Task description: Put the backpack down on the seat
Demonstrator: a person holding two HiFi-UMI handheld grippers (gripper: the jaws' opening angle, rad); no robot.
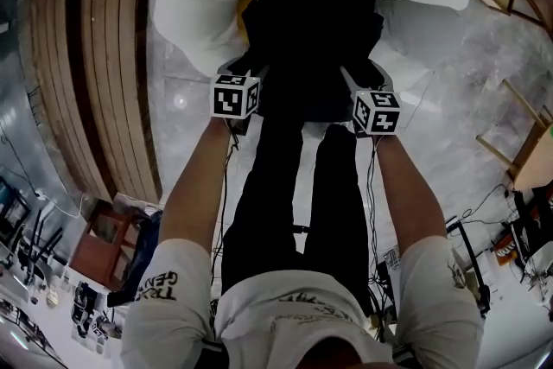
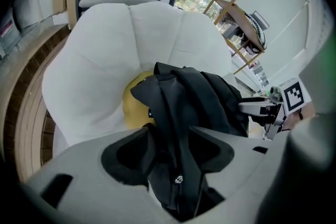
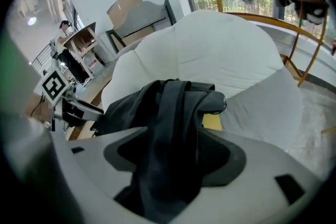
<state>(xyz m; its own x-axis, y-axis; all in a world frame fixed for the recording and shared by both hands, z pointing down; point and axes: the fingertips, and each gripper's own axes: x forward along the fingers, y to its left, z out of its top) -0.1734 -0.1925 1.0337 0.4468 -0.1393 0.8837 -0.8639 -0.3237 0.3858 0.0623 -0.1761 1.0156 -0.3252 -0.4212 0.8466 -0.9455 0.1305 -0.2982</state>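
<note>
**Draw both tools clear of the straps**

Treat the black backpack as already lying on the white cushioned seat, leaning against a yellow cushion at the back. Keep the left tool spread wide, with the left strap running loose between the jaws rather than pinched. Keep the right tool spread the same way around the right strap.

Pull back straight along the line of each strap, slowly and evenly on both sides, to avoid snagging webbing on a jaw and dragging the bag off the seat. Mind the small metal rivet on the left strap, likely to catch on an inner jaw edge.

Check the bag for settling before retreating fully: probably steady, though hard to judge in the dark head view how near the front edge. Avoid closing either tool until both straps hang free.
</note>
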